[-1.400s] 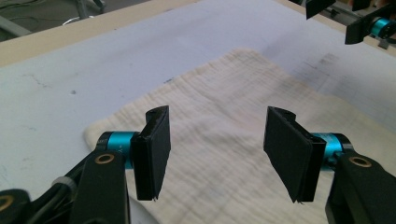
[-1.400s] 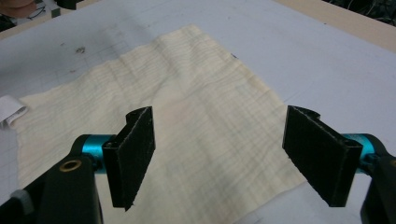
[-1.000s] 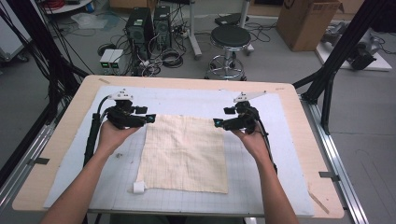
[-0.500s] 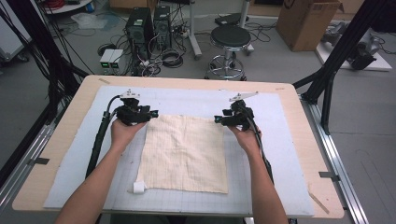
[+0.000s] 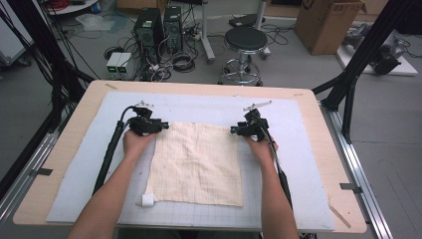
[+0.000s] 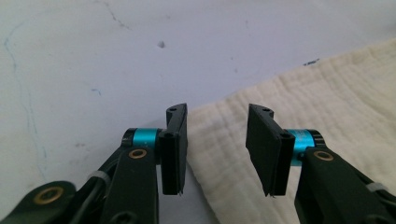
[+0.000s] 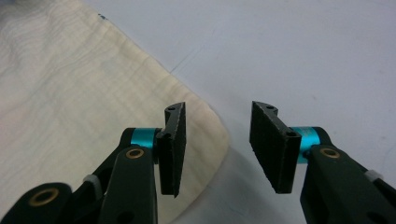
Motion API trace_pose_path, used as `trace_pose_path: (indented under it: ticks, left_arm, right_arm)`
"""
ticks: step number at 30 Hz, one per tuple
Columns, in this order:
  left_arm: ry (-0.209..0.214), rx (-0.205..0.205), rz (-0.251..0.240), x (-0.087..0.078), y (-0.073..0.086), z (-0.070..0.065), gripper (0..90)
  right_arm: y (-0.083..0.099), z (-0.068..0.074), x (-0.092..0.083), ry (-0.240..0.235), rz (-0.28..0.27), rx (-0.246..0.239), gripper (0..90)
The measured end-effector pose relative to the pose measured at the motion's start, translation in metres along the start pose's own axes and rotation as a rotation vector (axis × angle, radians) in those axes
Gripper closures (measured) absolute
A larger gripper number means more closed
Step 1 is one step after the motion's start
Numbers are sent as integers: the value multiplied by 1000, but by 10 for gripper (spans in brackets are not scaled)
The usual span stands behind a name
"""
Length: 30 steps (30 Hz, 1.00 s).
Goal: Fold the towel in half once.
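Note:
A cream cloth (image 5: 196,162) with a faint grid lies flat on the pale mat (image 5: 298,169), with a small white tag (image 5: 148,200) at its near left corner. My left gripper (image 5: 162,126) sits at the cloth's far left corner. In the left gripper view that corner of the cloth (image 6: 224,140) lies between the jaws of the left gripper (image 6: 217,142), which have just been closing but stand apart without pressing it. My right gripper (image 5: 234,130) is at the far right corner. There the rounded corner of the cloth (image 7: 205,128) lies between the parted, just-closing jaws of the right gripper (image 7: 217,140).
The mat covers a wooden table (image 5: 74,139) with black frame posts (image 5: 358,69) at its sides. Beyond the far edge stand a stool (image 5: 245,47), computer cases (image 5: 159,27) with cables, and a cardboard box (image 5: 328,22) on the floor.
Both hands have come down and inward onto the cloth's far corners. The cloth itself has not moved.

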<state>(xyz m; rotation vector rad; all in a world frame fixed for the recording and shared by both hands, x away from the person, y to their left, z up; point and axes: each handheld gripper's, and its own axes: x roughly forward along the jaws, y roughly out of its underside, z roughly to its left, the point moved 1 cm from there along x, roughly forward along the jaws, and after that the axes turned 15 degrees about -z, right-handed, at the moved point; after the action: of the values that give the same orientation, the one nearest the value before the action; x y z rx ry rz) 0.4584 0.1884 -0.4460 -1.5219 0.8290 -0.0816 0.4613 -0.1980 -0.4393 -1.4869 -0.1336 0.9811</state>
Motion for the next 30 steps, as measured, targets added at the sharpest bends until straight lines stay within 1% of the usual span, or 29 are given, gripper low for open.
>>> trace_pose_path:
  ticks: [3, 5, 7, 8, 9, 11, 12, 14, 15, 16, 17, 19, 22, 25, 26, 28, 30]
  left_arm:
    - [-10, 14, 3, 1, 1, -2, 621]
    - [-22, 39, 10, 1, 1, -3, 655]
    - [-36, 49, 12, 2, 1, -5, 687]
    - [-39, 60, 17, 2, 1, -7, 715]
    - [-38, 62, 18, 2, 1, -8, 746]
    - [-47, 73, 23, 2, 0, -11, 798]
    - [-44, 72, 24, 3, 1, -11, 831]
    - [-39, 69, 26, 2, 0, -11, 866]
    - [-32, 70, 29, 2, 0, -11, 872]
    - [-20, 68, 28, 1, 0, -10, 877]
    - [-16, 79, 36, 0, 0, -9, 880]
    - [-8, 75, 33, -2, -1, -8, 884]
    - [-5, 72, 9, -5, -6, -7, 886]
    - [1, 38, -45, -10, -12, -6, 888]
    - [2, 22, -62, -12, -16, -6, 888]
    - [3, 19, -75, -16, -23, -5, 888]
    - [9, 18, -108, -21, -30, -6, 888]
  right_arm:
    - [2, 1, 3, 6, 19, -9, 593]
    - [4, 2, 6, 11, 33, -15, 626]
    - [4, 3, 6, 28, 33, -8, 659]
    - [4, 3, 6, 32, 37, -13, 688]
    - [3, 3, 6, 35, 41, -9, 736]
    - [3, 5, 6, 24, 52, -11, 805]
    - [2, 6, 7, 10, 56, -13, 834]
    - [2, 7, 7, 2, 60, -16, 852]
    - [2, 8, 6, 0, 66, -2, 857]
    - [2, 7, 6, -3, 66, -5, 860]
    - [1, 7, 5, 1, 72, 0, 862]
    - [-1, 7, 2, 3, 66, -2, 863]
    - [-8, 6, -5, 15, 40, -8, 866]
    - [-15, 5, -11, 19, 14, -10, 866]
    - [-18, 4, -13, 22, 7, -17, 866]
    - [-26, 5, -17, 24, -13, -28, 867]
    - [-35, 6, -22, 25, -34, -40, 867]
